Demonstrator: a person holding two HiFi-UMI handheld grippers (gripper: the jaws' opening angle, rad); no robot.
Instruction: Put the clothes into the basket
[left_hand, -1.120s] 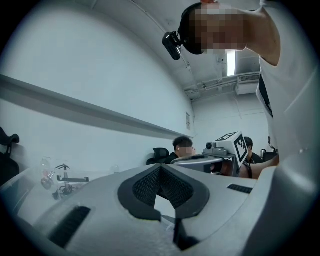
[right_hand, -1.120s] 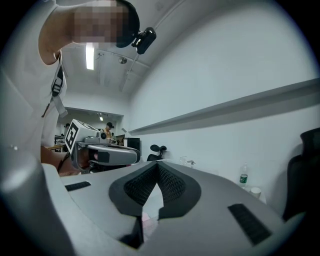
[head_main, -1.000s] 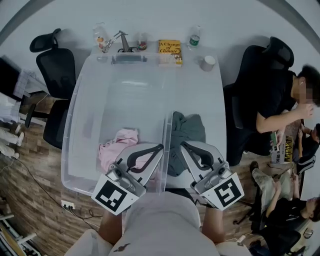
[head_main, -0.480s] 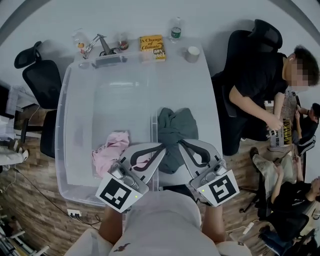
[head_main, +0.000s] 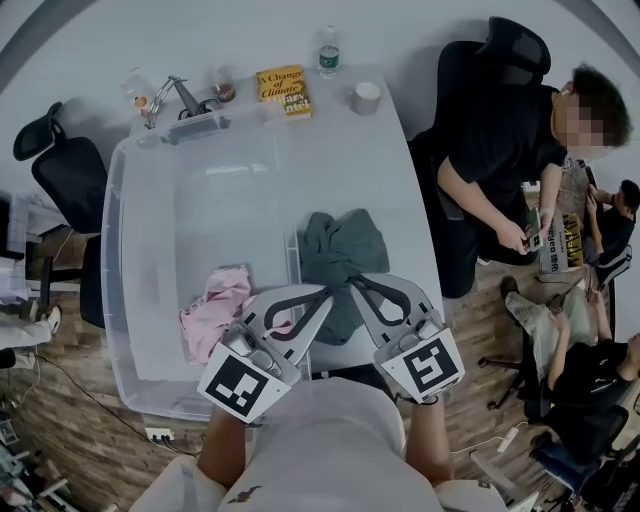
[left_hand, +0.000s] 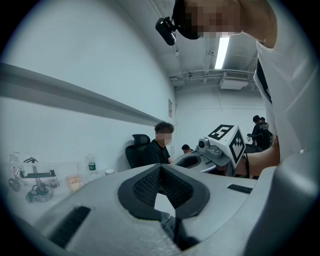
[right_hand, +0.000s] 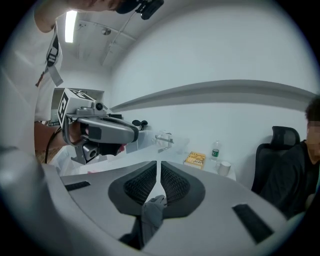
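We're at a white table (head_main: 400, 200). The clear basket (head_main: 120, 250) takes up its left half. A person (head_main: 510, 150) sits in a black chair off the right edge, and another black chair (head_main: 55, 170) stands off the left.

The grey-green garment (head_main: 340, 250) is bunched on the tabletop just outside the basket's right wall, touching it and not yet inside. The pink garment (head_main: 215, 305) lies inside the basket, in the near part of its floor.

The left gripper (head_main: 322, 293) has its jaws closed together, with a fold of the grey-green garment (left_hand: 170, 227) pinched between the pads. The right gripper (head_main: 352, 283) is also clamped on the same garment, and grey cloth (right_hand: 152, 210) hangs out below its pads. The two sets of tips sit just beside each other at the garment's near edge.

At the far edge of the table are a yellow book (head_main: 282, 88), a cup (head_main: 366, 97) and a bottle (head_main: 328, 50).
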